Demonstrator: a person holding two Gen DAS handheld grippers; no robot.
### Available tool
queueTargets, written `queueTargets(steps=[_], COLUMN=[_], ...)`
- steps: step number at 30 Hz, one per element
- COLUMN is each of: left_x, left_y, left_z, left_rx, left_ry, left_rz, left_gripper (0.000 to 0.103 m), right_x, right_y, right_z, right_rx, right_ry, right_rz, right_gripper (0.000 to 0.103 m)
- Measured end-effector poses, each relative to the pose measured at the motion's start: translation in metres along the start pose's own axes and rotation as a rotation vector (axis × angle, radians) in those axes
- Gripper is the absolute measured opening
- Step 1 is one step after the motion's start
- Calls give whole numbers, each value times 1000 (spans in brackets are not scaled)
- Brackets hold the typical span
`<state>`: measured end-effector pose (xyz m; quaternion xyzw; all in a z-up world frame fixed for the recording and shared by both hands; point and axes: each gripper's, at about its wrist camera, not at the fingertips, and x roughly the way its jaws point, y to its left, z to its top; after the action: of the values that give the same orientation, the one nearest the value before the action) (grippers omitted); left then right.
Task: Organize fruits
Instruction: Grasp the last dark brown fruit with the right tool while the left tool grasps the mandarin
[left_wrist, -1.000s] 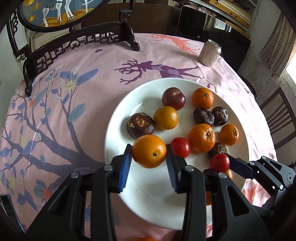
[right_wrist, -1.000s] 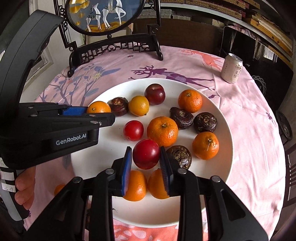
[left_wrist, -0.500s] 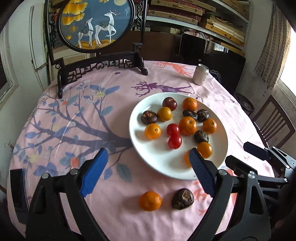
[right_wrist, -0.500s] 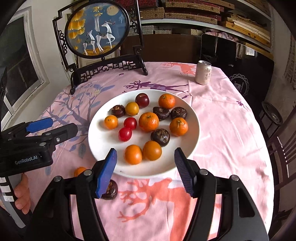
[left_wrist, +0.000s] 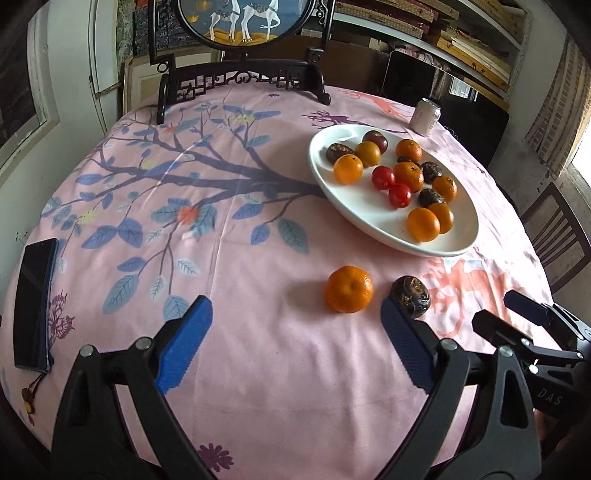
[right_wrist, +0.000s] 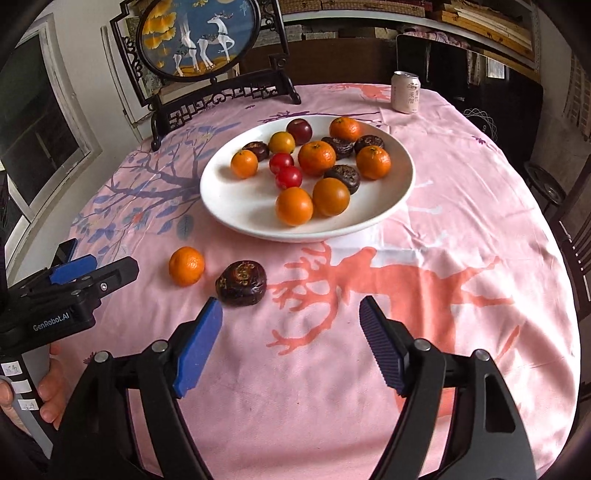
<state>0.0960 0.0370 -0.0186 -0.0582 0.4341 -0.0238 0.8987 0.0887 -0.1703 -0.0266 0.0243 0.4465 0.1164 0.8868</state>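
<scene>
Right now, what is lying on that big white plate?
On the plate: six oranges, two red tomatoes, a plum, a yellow fruit, four dark wrinkled fruits. Anything beneath them is hidden.

A home dining room: clothed round table (right_wrist: 461, 206), ornamental deer screen (right_wrist: 195, 37), bookshelves (left_wrist: 461, 33)

Round table under a pink tablecloth (left_wrist: 258, 240) with tree and deer prints. Carved dark wood screen (right_wrist: 195, 40) at the top of the frame, bookshelves (left_wrist: 461, 33) upper right, wooden chair (left_wrist: 557, 236) right edge, daylit window (right_wrist: 40, 122) on the left.
</scene>
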Motion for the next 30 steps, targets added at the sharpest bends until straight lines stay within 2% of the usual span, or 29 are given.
queueTargets(steps=[9,13,16,18,20,26,30], left_x=[-7,-9,-10,-11,-10,-8,-1], left_y=[11,16,19,21,22,20,3], left_z=[-1,-1,0,1,2,3,2], left_rx=[-17,-25,-32,-35,-38,-33,15], left_ry=[-16,-19,-22,-24,-25,-18,2], left_rz=[5,4,5,4,6,23,-3], left_gripper=[94,94,94,94,94,94,94], right_x=[46,67,74,76,75,58,30], right_y=[36,42,48,51,53,45,28], right_z=[-1,7,8,7,8,10,6], right_rx=[-106,-119,-151,-177,-192,-171,-158], right_ry=[77,107,96,84,62,37,3], right_rz=[35,28,-4,-30,-18,11,-23], right_gripper=[77,77,77,71,44,44,44])
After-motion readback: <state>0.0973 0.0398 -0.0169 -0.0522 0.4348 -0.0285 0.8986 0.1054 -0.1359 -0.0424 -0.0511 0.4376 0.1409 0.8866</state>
